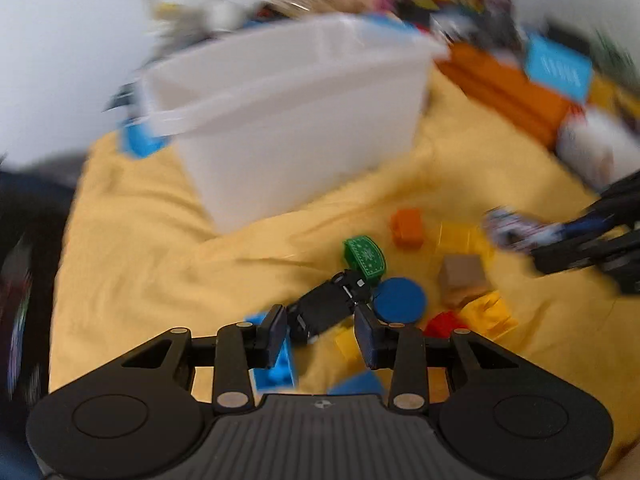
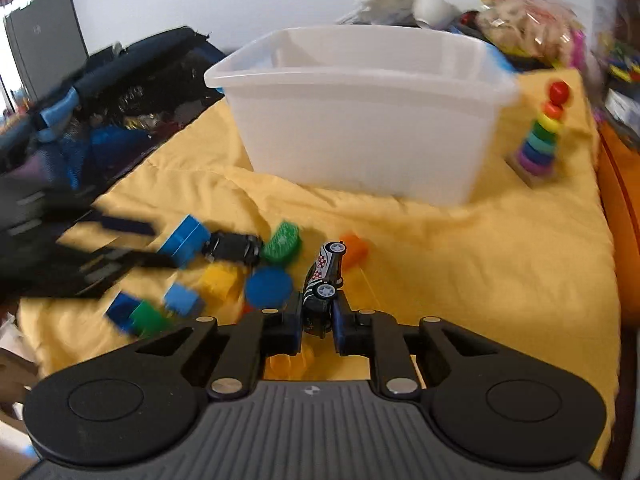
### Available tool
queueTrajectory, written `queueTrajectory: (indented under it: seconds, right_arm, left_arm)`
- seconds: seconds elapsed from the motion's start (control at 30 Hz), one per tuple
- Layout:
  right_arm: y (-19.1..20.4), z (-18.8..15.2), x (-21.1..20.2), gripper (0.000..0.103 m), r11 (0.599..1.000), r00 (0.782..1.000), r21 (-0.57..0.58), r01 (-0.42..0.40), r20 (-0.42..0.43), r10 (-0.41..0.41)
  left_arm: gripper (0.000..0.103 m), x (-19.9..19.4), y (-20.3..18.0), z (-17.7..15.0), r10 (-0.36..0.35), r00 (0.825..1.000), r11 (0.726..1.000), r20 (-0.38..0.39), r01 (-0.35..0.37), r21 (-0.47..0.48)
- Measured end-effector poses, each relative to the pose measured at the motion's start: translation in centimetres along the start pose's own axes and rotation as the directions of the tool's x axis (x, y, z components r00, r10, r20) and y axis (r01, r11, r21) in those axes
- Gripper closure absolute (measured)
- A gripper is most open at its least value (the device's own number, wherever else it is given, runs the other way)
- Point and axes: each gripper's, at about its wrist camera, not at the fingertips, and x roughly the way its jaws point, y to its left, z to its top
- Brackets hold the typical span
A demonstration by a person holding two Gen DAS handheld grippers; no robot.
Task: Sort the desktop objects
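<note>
A white plastic bin point(image 1: 288, 120) stands on the yellow cloth point(image 1: 140, 260); it also shows in the right wrist view point(image 2: 360, 120). My left gripper point(image 1: 320, 330) is open, its fingers on either side of the rear of a black toy car point(image 1: 328, 304), which lies on the cloth point(image 2: 480, 280). My right gripper point(image 2: 317, 322) is shut on a black-and-white checkered toy car point(image 2: 324, 276) and holds it above the cloth. In the left wrist view that car point(image 1: 516, 228) shows at the right, blurred. The left gripper point(image 2: 120, 252) shows blurred in the right wrist view.
Loose toys lie around the cars: a green block point(image 1: 364, 256), a blue disc point(image 1: 400, 300), an orange brick point(image 1: 408, 226), blue bricks point(image 2: 184, 240), yellow bricks point(image 2: 218, 280). A ring-stacking toy point(image 2: 540, 136) stands right of the bin. Clutter lies behind the bin.
</note>
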Motion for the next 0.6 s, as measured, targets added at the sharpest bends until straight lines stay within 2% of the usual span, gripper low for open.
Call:
queueTrajectory:
  seconds: [0.07,0.13,0.2,0.33,0.4,0.5,0.53,0.57,0.6]
  right_arm:
    - [-1.2,-1.4,-0.9,0.086,0.998,1.000,0.055,0.007,-0.024,-0.006]
    - [-2.1,-2.6,-1.2,0.086,0.995,0.998,0.095,0.029,-0.050,-0.024]
    - [-2.8,-3.6,-1.4,0.086,0.990,0.997,0.131,0.047,-0.064,-0.039]
    - [-3.3,-4.7,-1.8,0.086,0.982,0.997,0.184,0.051,-0.071,-0.039]
    - [-3.5,-5.1,-1.9,0.086,0.982,0.997,0.185,0.042,-0.070,-0.030]
    - [-4.2,-5.8,-1.5,0.086,0.974,0.996,0.227,0.002,-0.085,0.018]
    - [-4.3,-5.9,-1.5,0.086,0.974,0.996,0.227,0.000,-0.087,0.020]
    - [-4.2,-5.9,-1.6,0.086,0.975,0.996,0.221,0.000,-0.085,0.020]
    - [-4.2,-5.9,-1.7,0.086,0.977,0.996,0.213,-0.001,-0.083,0.019]
  left_arm:
    - [0.062,1.5,-0.5,1.0,-0.022,0.999,0.994,-0.029,0.025,0.110]
    - [0.062,1.9,-0.8,1.4,-0.076,0.997,0.980,-0.022,0.079,0.180]
    - [0.065,2.8,-1.2,1.8,-0.126,0.988,0.966,-0.087,0.142,0.217]
    - [0.064,2.7,-2.7,1.4,-0.117,0.987,0.936,-0.107,0.146,0.319]
    - [0.064,2.8,-2.2,1.2,-0.123,0.988,0.943,-0.089,0.144,0.298]
    - [0.069,4.2,0.2,2.4,-0.097,0.990,0.986,-0.106,0.110,0.126]
    - [0.071,4.7,1.1,2.5,-0.087,0.990,0.993,-0.115,0.096,0.070]
    - [0.077,5.2,1.7,2.5,-0.070,0.990,0.996,-0.125,0.076,0.044]
    - [0.077,5.5,2.2,2.2,-0.062,0.990,0.997,-0.129,0.066,0.028]
